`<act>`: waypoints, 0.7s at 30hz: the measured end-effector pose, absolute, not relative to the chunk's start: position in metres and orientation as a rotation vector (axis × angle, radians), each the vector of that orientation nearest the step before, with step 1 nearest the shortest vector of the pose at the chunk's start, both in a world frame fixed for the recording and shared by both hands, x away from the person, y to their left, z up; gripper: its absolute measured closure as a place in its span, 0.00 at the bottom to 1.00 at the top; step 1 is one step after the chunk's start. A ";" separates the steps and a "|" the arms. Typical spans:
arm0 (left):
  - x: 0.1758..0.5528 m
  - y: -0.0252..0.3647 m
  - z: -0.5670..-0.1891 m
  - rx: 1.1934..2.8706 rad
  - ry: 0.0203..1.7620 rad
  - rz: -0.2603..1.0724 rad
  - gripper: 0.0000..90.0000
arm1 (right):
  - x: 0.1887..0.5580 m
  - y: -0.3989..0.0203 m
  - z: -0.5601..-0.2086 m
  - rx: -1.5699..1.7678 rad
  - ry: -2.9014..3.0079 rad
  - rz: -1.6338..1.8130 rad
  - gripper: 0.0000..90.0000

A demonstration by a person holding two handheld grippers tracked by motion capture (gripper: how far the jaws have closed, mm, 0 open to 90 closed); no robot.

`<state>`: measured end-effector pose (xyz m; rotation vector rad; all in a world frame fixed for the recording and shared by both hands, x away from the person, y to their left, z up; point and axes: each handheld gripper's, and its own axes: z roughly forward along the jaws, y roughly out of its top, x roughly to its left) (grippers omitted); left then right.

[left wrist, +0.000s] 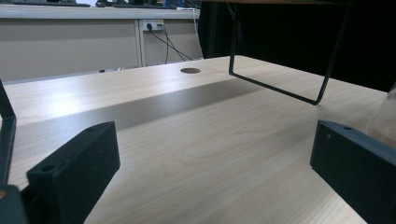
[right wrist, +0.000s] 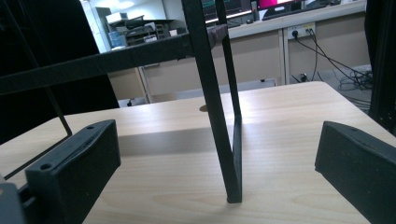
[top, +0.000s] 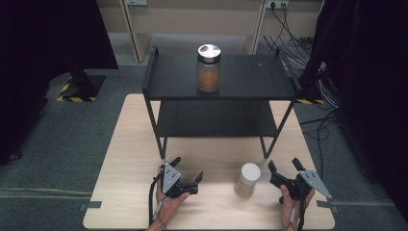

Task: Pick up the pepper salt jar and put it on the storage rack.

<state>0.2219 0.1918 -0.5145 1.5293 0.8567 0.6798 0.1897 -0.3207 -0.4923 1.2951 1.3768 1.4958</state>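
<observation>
Both hand-held grippers sit low over the near edge of the pale wooden table (top: 130, 144), and between them stands a small clear jar with a white lid (top: 248, 179). Held at the left, the left gripper (top: 187, 169) has its jaws spread wide and empty, pointing across toward the jar, which stands near but apart from it; in the left gripper view the two black jaws frame bare tabletop, with a sliver of clear jar wall at the right edge. On the other side, the right gripper (top: 284, 165) is likewise gaping with nothing between its jaws, just beside the jar and not touching it; its own view looks past a leg of the black shelf rack (right wrist: 219, 140). Farther back, on the rack's top shelf, a taller jar of brown powder (top: 209, 68) stands upright.
</observation>
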 end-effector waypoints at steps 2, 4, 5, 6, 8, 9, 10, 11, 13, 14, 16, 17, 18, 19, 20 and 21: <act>0.222 0.192 -0.514 1.530 0.856 0.681 0.01 | 0.187 -0.321 -0.490 1.276 1.381 1.487 0.00; 0.222 0.192 -0.514 1.531 0.855 0.680 0.01 | 0.185 -0.321 -0.489 1.256 1.387 1.487 0.00; 0.222 0.192 -0.514 1.531 0.855 0.681 0.01 | 0.182 -0.321 -0.488 1.245 1.393 1.489 0.00; 0.222 0.192 -0.514 1.530 0.856 0.680 0.01 | 0.180 -0.322 -0.488 1.229 1.397 1.486 0.00; 0.222 0.192 -0.514 1.530 0.856 0.680 0.01 | 0.178 -0.323 -0.487 1.218 1.397 1.488 0.00; 0.222 0.192 -0.514 1.531 0.855 0.681 0.01 | 0.176 -0.325 -0.486 1.216 1.398 1.494 0.00; 0.222 0.191 -0.514 1.531 0.856 0.681 0.01 | 0.175 -0.326 -0.485 1.219 1.396 1.497 0.00; 0.222 0.192 -0.514 1.531 0.856 0.681 0.01 | 0.172 -0.327 -0.485 1.219 1.397 1.506 0.00; 0.222 0.192 -0.514 1.531 0.856 0.680 0.01 | 0.166 -0.330 -0.484 1.199 1.415 1.507 0.00; 0.222 0.192 -0.514 1.531 0.856 0.680 0.01 | 0.163 -0.331 -0.485 1.192 1.421 1.505 0.00; 0.222 0.191 -0.514 1.531 0.856 0.681 0.01 | 0.156 -0.334 -0.485 1.191 1.428 1.511 0.00; 0.222 0.192 -0.514 1.531 0.855 0.681 0.01 | 0.154 -0.335 -0.485 1.194 1.430 1.514 0.00; 0.222 0.192 -0.514 1.531 0.855 0.681 0.01 | 0.150 -0.337 -0.486 1.199 1.433 1.522 0.00; 0.222 0.192 -0.514 1.531 0.855 0.680 0.01 | 0.147 -0.339 -0.486 1.197 1.438 1.526 0.00; 0.222 0.192 -0.514 1.531 0.855 0.680 0.01 | 0.144 -0.340 -0.486 1.191 1.445 1.527 0.00; 0.222 0.192 -0.514 1.531 0.855 0.680 0.01 | 0.141 -0.340 -0.486 1.190 1.447 1.532 0.00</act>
